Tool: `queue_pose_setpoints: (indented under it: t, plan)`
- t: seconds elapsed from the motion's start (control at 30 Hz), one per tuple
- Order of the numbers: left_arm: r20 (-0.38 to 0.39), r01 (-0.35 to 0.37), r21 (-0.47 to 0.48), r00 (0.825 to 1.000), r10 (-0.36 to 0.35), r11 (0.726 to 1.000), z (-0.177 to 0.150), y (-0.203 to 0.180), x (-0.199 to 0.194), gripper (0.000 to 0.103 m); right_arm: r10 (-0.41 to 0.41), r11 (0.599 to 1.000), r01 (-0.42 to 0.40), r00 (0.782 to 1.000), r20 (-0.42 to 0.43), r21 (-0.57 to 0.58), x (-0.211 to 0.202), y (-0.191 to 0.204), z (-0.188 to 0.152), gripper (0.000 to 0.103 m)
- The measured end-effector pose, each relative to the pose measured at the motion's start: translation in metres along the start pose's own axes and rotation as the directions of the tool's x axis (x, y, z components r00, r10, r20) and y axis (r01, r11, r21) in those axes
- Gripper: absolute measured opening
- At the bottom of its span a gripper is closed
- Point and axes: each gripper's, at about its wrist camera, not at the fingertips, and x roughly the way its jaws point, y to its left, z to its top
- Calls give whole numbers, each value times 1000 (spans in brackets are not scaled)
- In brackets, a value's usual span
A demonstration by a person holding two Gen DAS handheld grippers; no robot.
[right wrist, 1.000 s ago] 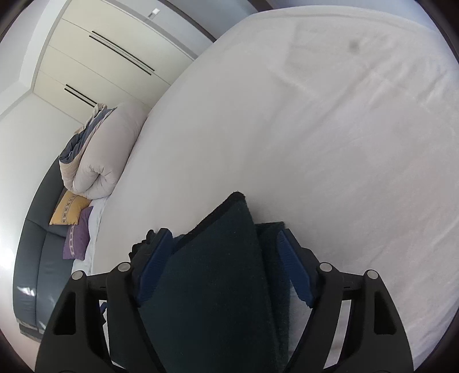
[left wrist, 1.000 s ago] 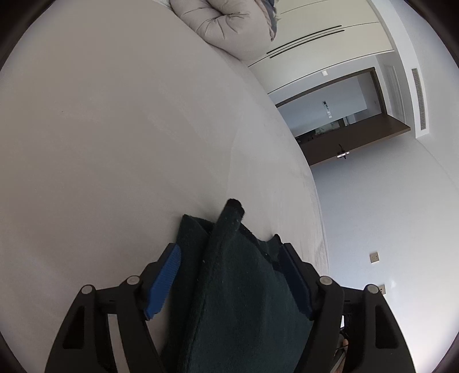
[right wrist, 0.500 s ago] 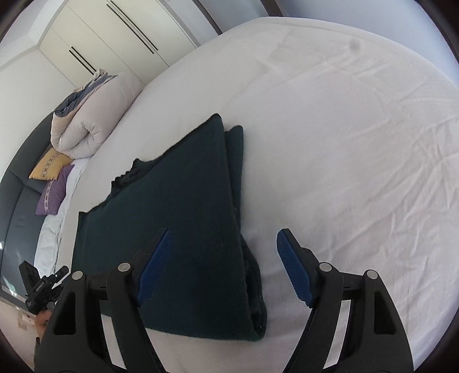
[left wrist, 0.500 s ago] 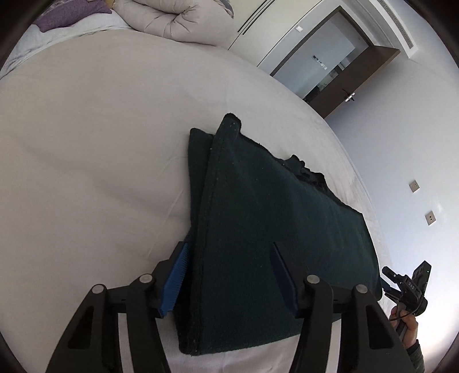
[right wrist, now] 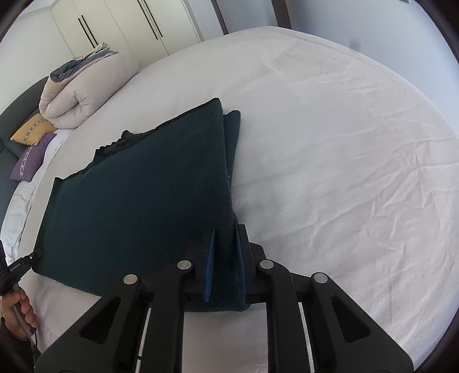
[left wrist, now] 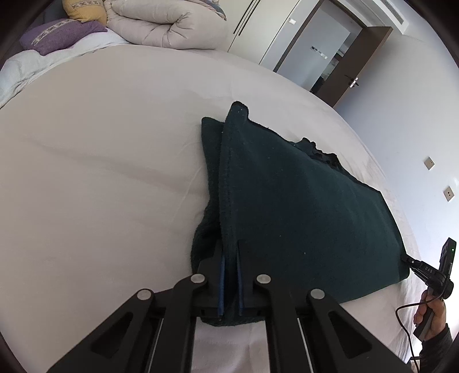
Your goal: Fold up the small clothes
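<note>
A dark green garment [left wrist: 301, 200], folded into a thick rectangle, lies on the white bed [left wrist: 100, 172]. My left gripper [left wrist: 229, 244] is shut on the garment's near left corner, its blue pads pinching the layered edge. In the right wrist view the same garment [right wrist: 143, 195] spreads to the left. My right gripper [right wrist: 226, 229] is at its near right corner. Its jaws are closing, with the folded edge between the pads and pressed by them. A hand [left wrist: 433, 310] holding the other gripper shows at the right edge of the left wrist view.
A rolled beige duvet [left wrist: 166, 25], a purple pillow [left wrist: 63, 34] and a yellow pillow [left wrist: 83, 8] lie at the head of the bed. A dark door [left wrist: 361, 57] stands ajar beyond the bed. White wardrobe doors [right wrist: 129, 25] line the far wall. Wrinkled sheet [right wrist: 344, 172] stretches right of the garment.
Both grippers drew back along the garment to its near corners. Their jaws, wide apart in the earlier frames, have come together on the folded edges.
</note>
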Motion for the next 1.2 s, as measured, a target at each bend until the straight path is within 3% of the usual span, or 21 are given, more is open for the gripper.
queue_pose_setpoints:
  t: [0.23, 1.03, 1.2]
  plan:
    - [11, 4, -20, 1000, -3, 1000, -12, 7, -5, 5, 6, 1000, -6, 1000, 15, 16, -20, -6, -10, 6]
    - [4, 14, -54, 1000, -14, 998, -17, 15, 4, 8, 7, 998, -6, 1000, -16, 66, -21, -28, -34, 5]
    - [-5, 64, -106, 998, -65, 992, -15, 23, 1, 11, 29, 996, -27, 999, -22, 85, -20, -33, -34, 6]
